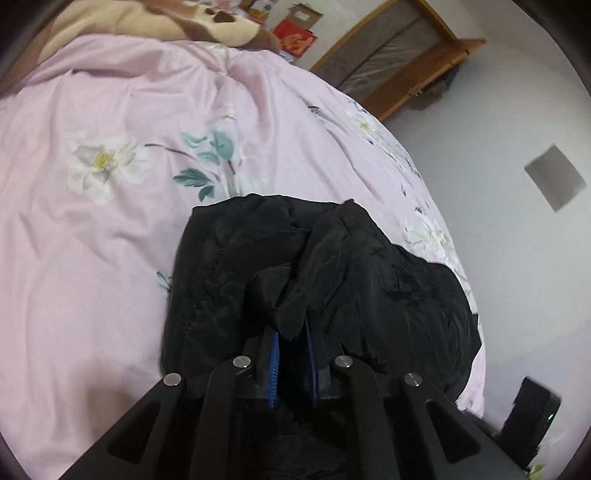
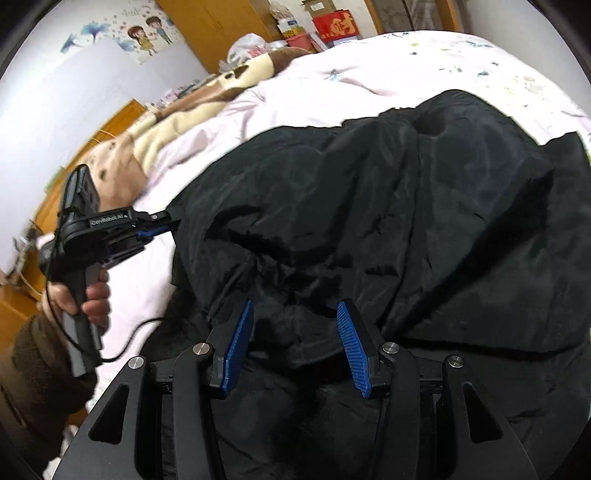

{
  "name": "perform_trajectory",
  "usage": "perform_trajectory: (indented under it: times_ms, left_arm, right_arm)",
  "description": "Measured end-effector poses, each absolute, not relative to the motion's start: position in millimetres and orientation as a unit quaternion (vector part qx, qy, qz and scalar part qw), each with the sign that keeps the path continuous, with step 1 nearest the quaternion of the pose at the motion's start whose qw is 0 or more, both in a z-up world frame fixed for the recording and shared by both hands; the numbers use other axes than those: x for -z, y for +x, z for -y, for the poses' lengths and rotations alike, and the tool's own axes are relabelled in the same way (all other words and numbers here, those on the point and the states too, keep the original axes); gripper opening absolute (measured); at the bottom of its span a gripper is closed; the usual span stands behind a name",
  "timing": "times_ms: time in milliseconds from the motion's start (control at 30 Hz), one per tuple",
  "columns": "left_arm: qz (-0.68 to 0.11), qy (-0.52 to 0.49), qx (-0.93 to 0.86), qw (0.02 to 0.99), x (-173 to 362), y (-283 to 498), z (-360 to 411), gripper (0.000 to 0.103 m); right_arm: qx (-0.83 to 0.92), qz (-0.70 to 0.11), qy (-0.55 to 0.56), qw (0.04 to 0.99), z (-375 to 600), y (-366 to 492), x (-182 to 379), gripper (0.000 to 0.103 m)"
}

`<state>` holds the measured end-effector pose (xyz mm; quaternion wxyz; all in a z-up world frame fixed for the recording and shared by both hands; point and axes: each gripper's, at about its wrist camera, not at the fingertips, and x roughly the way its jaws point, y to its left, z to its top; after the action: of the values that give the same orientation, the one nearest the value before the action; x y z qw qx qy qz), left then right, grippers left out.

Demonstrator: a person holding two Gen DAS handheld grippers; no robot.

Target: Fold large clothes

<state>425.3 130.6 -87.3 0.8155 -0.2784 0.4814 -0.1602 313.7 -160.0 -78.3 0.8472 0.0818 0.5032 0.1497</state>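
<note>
Black padded garment (image 2: 369,206) lies rumpled on the near part of the pink floral quilt (image 1: 110,229), one side close to the bed's edge in the left wrist view; bulky, slippery-looking fabric, so a fold likely needs both ends taken at once.

Left gripper (image 1: 291,332): blue pads narrow, a bunched tuck of the black cloth pinched between them; grip sits on an edge of the garment, probably so that side can be lifted and carried over. In the right wrist view the same tool reaches in from the left, its tips buried at the garment's left border; a hand (image 2: 79,295) in a dark fleecy sleeve wraps the handle, wrist low, tool angled down onto the bed.

Right gripper (image 2: 295,332): fingers about half apart, black fabric mounded in the gap; whether the pads press on it I cannot tell, they look clear of it; tool pitched steeply down over the near hem, seemingly lining up a second hold.

Beyond: beige and brown blanket (image 2: 155,140) at the far left of the bed; wooden frame (image 1: 399,55) against the far wall; red boxes (image 2: 334,22) behind.
</note>
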Motion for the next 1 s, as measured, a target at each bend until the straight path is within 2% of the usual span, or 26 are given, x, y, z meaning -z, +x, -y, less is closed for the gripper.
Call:
perform_trajectory:
  times_ms: [133,200,267,433,633,833,1000]
  left_arm:
    - [-0.457,-0.239,0.146,0.844,54.0,413.6,-130.3,0.034]
    - [-0.425,-0.221,0.125,0.869,29.3,404.8,-129.5,0.055]
    - [-0.403,-0.217,0.138,0.879,14.7,399.2,-119.3,0.059]
    - [-0.437,-0.177,0.184,0.863,18.6,410.6,-64.0,0.059]
    - [-0.489,-0.112,0.165,0.849,62.8,418.2,-15.6,0.059]
    - [-0.497,-0.056,0.158,0.851,96.5,417.7,2.6,0.061]
    - [-0.509,-0.094,0.162,0.84,111.9,423.2,-6.0,0.061]
  right_arm:
    - [-0.131,-0.448,0.035,0.884,168.8,304.8,45.8,0.048]
    - [-0.116,-0.406,0.002,0.907,172.3,300.9,26.8,0.048]
    - [-0.095,-0.379,-0.017,0.92,177.5,305.8,16.0,0.049]
    - [-0.065,-0.39,-0.015,0.918,188.1,332.8,26.2,0.05]
    - [-0.046,-0.421,-0.038,0.905,191.4,350.1,62.2,0.05]
    - [-0.047,-0.458,-0.042,0.887,199.9,353.2,96.6,0.05]
    - [-0.046,-0.464,-0.042,0.884,202.3,353.9,114.3,0.05]
